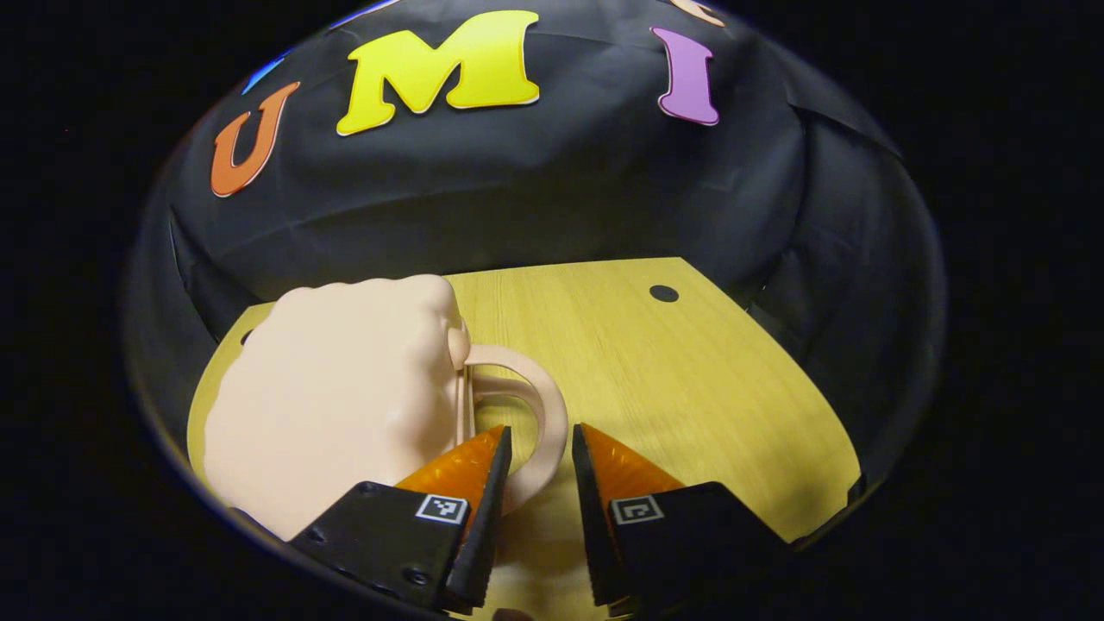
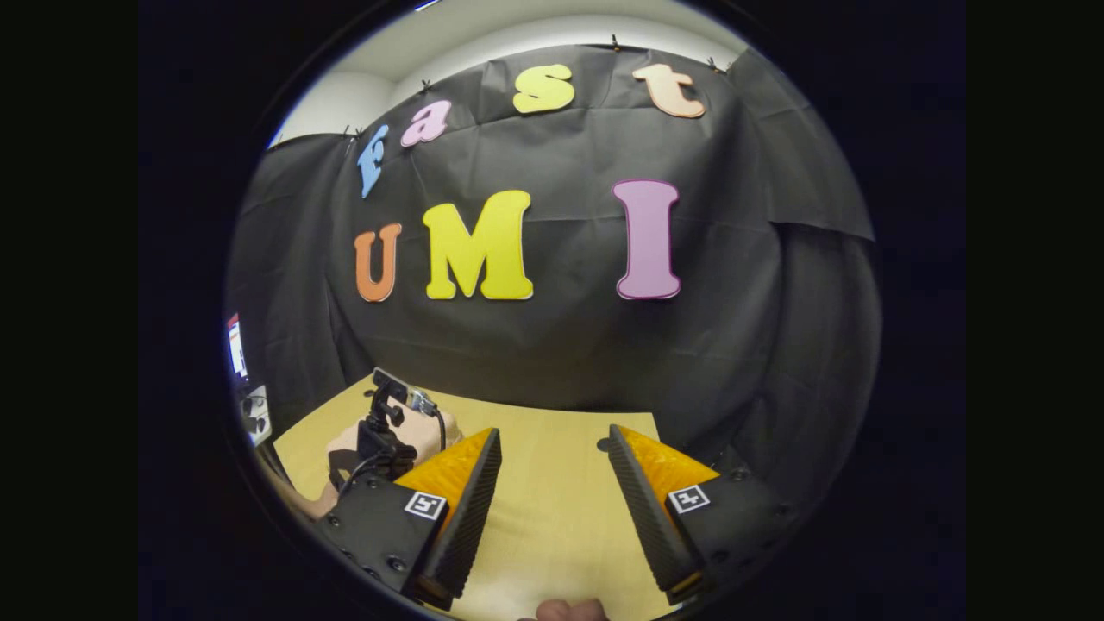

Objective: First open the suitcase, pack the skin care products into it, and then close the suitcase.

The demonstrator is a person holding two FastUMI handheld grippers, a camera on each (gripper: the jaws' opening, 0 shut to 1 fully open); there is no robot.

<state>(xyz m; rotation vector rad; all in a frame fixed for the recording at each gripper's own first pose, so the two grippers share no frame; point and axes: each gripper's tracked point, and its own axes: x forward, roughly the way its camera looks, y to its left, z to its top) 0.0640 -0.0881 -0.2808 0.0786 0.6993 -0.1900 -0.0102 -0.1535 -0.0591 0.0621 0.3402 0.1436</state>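
A small pale-pink suitcase point(image 1: 336, 397) lies shut on the wooden table point(image 1: 690, 388), at the left in the left gripper view. Its looped handle point(image 1: 539, 405) points right, toward the table's middle. My left gripper point(image 1: 541, 429) is open and straddles the handle's outer curve, with a gap on each side of it. In the right gripper view my right gripper point(image 2: 555, 431) hangs open above the bare table point(image 2: 552, 526), nothing between its fingers. Far left in that view stands the left gripper point(image 2: 379, 431), with the suitcase point(image 2: 427, 431) just behind it.
The black cloth wall closes off the table's back and right sides. A dark round hole point(image 1: 663, 293) sits near the table's far right corner. At the left edge of the right gripper view there is a screen point(image 2: 235, 345) and some equipment.
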